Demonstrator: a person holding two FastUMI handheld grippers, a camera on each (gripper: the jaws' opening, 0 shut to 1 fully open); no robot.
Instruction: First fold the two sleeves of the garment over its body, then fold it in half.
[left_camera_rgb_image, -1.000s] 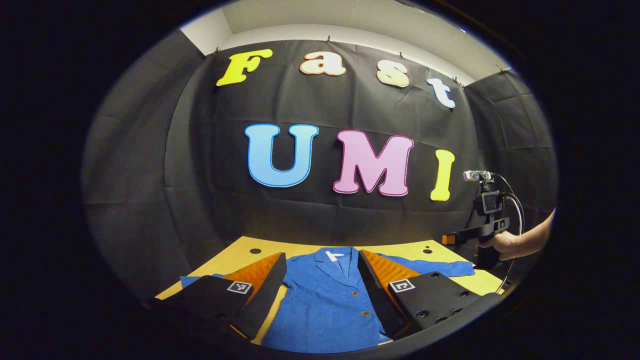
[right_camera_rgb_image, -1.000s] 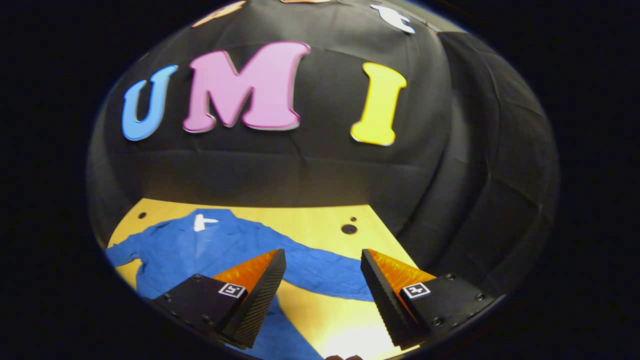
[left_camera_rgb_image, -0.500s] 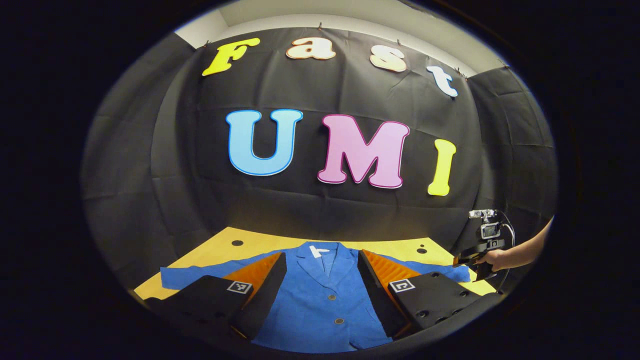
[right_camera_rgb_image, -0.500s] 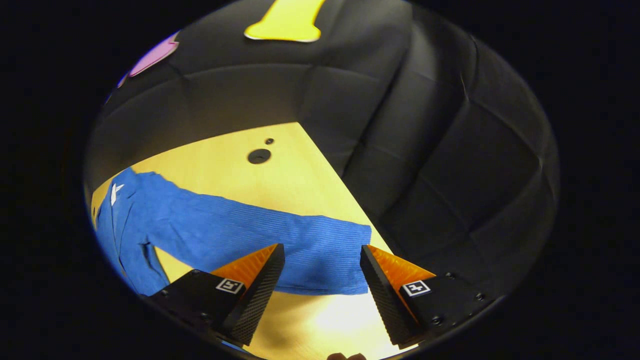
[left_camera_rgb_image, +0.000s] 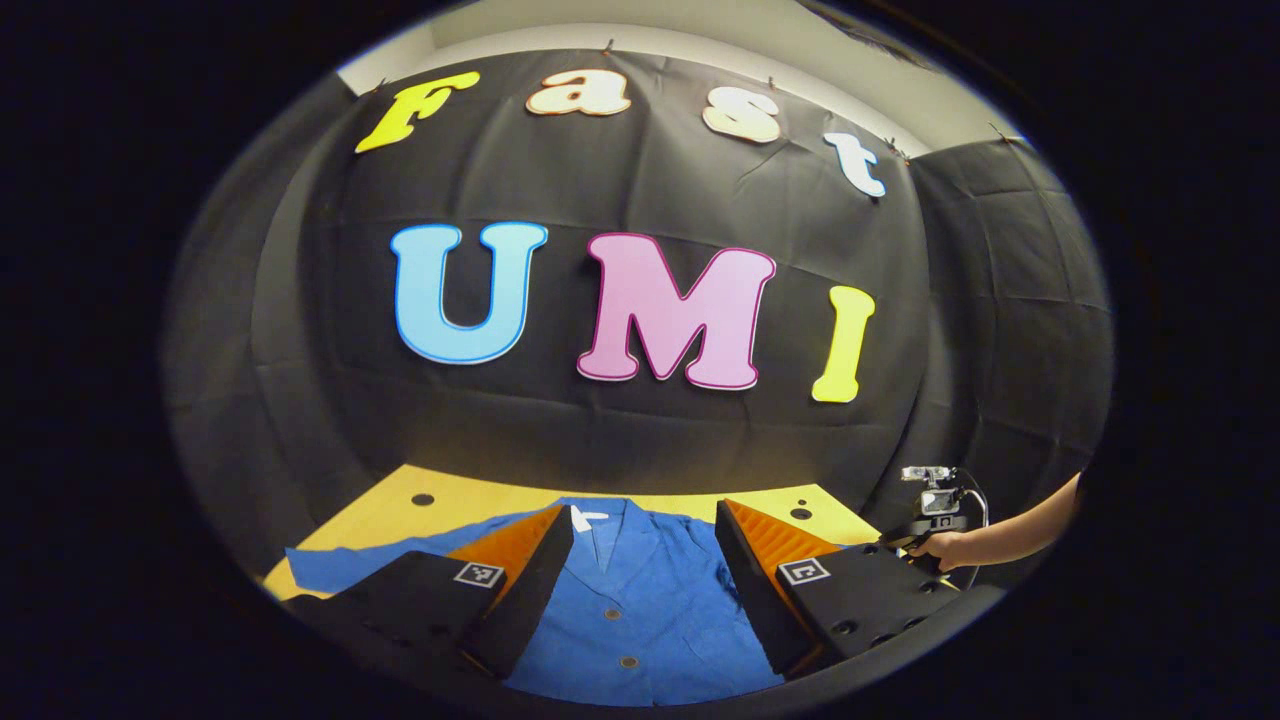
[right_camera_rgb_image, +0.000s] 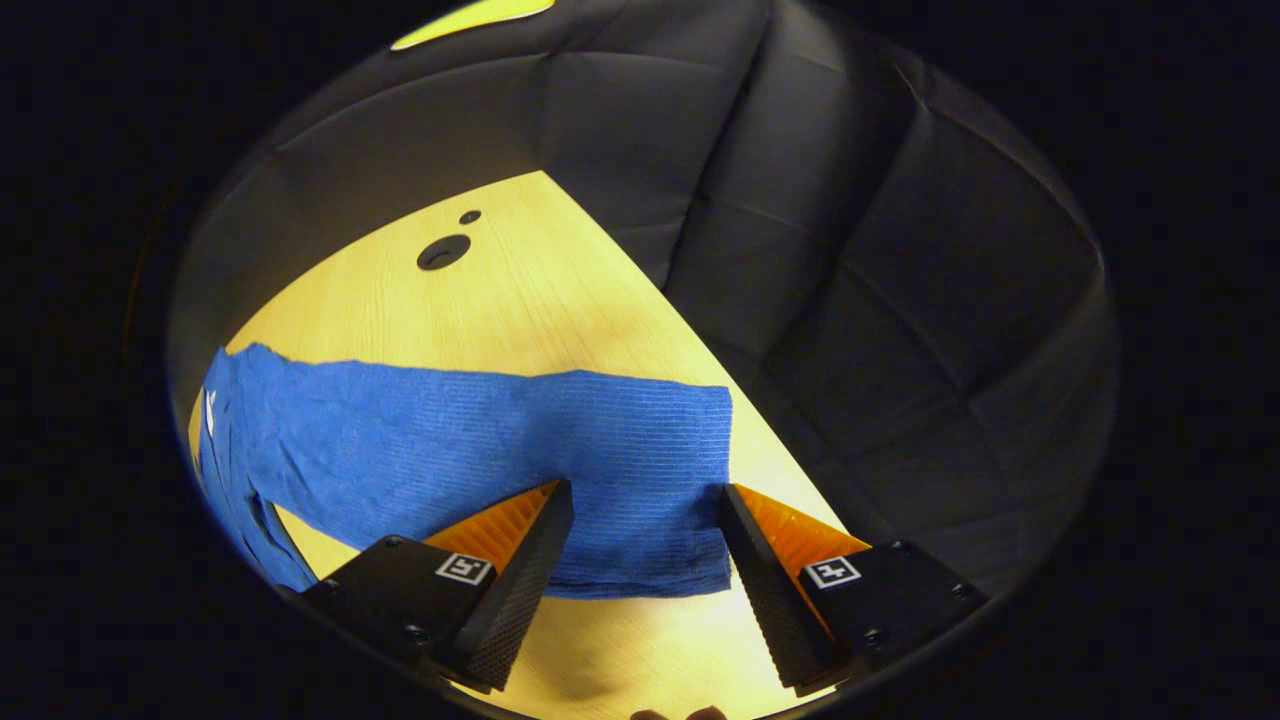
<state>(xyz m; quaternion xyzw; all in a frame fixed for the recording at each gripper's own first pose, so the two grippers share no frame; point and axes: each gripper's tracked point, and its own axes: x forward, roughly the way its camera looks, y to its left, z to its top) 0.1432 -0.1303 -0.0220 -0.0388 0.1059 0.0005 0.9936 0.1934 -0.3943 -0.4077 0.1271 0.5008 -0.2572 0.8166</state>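
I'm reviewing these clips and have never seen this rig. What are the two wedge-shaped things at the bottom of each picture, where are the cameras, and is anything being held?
No robot here: a person holds a two-finger gripper in each hand, and a camera rides on each. The wedges are that gripper's own fingers. In the left gripper view, the left gripper hangs open over a blue jacket spread on a wooden table; the person's hand appears far right. In the right gripper view, the right gripper is open, its fingers either side of the sleeve end. Nothing is held.

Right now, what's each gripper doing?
Left gripper: open, holding nothing, above the blue shirt.
Right gripper: open, straddling the sleeve end.
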